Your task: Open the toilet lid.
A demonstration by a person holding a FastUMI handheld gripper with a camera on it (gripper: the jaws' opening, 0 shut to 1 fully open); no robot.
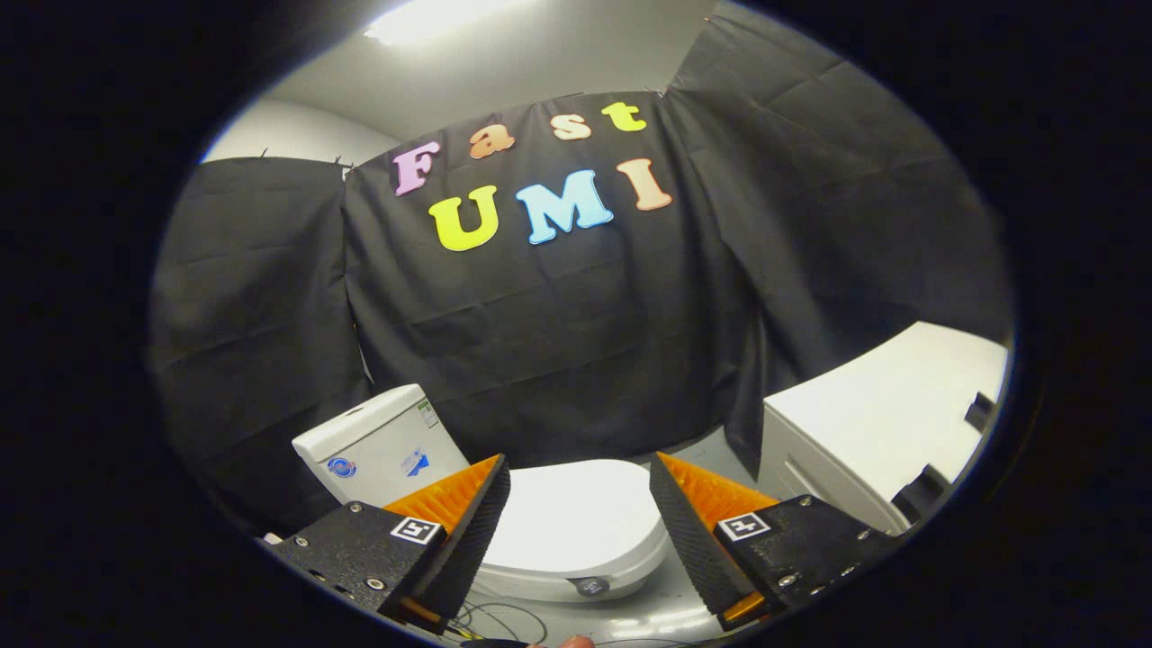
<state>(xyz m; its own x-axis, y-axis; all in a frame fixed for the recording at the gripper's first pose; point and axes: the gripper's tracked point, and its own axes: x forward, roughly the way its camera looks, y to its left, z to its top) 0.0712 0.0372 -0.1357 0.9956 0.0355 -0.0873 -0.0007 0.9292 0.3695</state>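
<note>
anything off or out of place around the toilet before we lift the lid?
Only loose cables on the floor in front of the toilet. Its lid lies flat and closed, the tank looks intact, no spills. The gripper hangs open above it.

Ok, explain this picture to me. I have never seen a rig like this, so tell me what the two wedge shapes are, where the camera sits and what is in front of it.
The two wedge shapes are the fingers of a handheld tool, a two-finger grabber that a person carries; there is no robot arm. The camera rides on the tool and looks forward along those fingers, which is why the picture is round and bent at the sides. The fingers stand apart and hold nothing. Seen through the gap, just beyond them, is a white toilet with its lid down, still closed. Behind it to one side stands the tank. On the other side is a white cabinet. Black cloth hangs as the booth's wall. Some thin cables lie on the floor near the toilet's base. The job is to lift that lid.
</note>
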